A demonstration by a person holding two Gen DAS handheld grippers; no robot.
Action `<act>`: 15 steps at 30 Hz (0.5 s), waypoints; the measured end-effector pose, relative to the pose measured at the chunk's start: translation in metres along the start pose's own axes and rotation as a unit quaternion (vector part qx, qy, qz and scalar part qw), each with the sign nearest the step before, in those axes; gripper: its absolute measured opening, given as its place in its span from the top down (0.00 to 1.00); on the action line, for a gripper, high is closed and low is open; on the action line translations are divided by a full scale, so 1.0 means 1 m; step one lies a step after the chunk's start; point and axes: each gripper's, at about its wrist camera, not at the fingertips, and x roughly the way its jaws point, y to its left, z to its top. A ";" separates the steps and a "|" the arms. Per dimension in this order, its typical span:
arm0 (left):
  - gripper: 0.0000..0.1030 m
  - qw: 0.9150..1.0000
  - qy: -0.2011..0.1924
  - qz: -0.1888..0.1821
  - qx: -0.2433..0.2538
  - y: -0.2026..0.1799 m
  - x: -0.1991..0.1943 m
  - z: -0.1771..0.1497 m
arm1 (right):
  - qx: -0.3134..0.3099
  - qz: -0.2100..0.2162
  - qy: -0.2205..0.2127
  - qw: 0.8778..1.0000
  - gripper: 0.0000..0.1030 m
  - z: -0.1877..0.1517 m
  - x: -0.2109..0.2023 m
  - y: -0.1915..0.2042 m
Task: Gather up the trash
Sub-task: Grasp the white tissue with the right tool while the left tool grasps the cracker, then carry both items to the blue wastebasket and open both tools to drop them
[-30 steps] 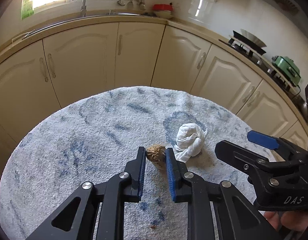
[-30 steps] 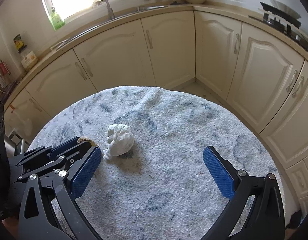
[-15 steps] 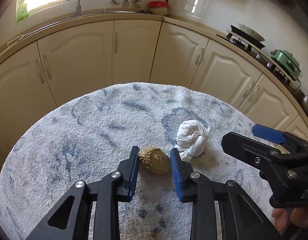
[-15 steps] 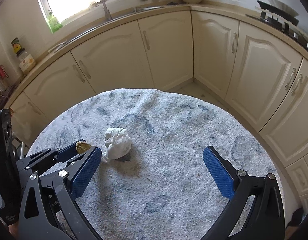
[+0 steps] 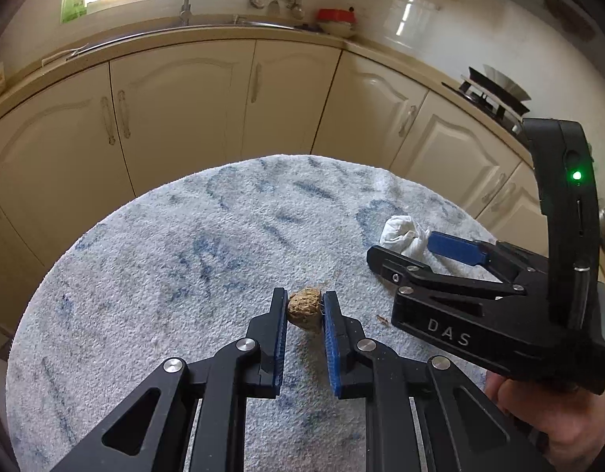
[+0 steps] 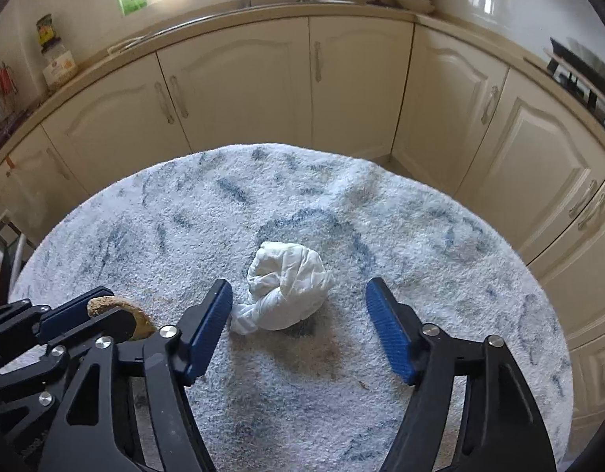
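Cataloguing two trash items on the round rug (image 6: 440,236): we had the left hand-held gripper (image 5: 304,316) closing onto a brown lump (image 5: 305,310); the crumpled white tissue (image 6: 290,285) lay between our right hand-held gripper (image 6: 298,310) fingers, closing but not yet pinching

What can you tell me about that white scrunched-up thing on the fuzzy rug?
The white wad looks like crumpled tissue or thin cloth, twisted into a little tail at its lower left. It lies on the blue-flecked rug, between the right gripper's blue pads, whose jaws have just been closing; they do not yet press it.
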 end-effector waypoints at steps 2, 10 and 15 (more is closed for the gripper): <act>0.87 1.000 -0.002 -0.001 -0.004 0.003 -0.007 -0.001 | 0.002 0.010 -0.004 1.000 0.66 -0.002 -0.004 0.000; 0.88 1.000 -0.018 -0.001 -0.006 0.000 -0.045 -0.014 | 0.031 0.026 -0.011 0.999 0.66 -0.024 -0.040 -0.018; 0.88 0.999 -0.035 -0.005 0.000 -0.012 -0.083 -0.029 | 0.051 0.037 -0.018 0.998 0.66 -0.049 -0.084 -0.029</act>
